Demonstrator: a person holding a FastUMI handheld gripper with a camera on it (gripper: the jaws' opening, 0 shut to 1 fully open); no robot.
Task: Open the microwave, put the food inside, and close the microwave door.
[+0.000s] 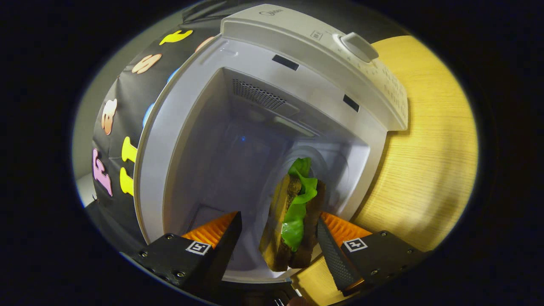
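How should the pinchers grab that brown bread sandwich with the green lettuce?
Grip the brown bread sandwich with green lettuce across its two flat bread faces, coming from the open front of the white microwave. It stands on edge, so the faces lie sideways. The gripper is open, one finger touching.

White microwave (272, 55), pale grey inside, a dotted vent (258, 95) at twelve o'clock in the cavity. Sandwich (293, 221): brown bread, bright green lettuce (299, 199). Table (429, 144) at three o'clock, light yellow wood grain. Gripper (278, 238) fingers spread, ribbed pads (212, 229).
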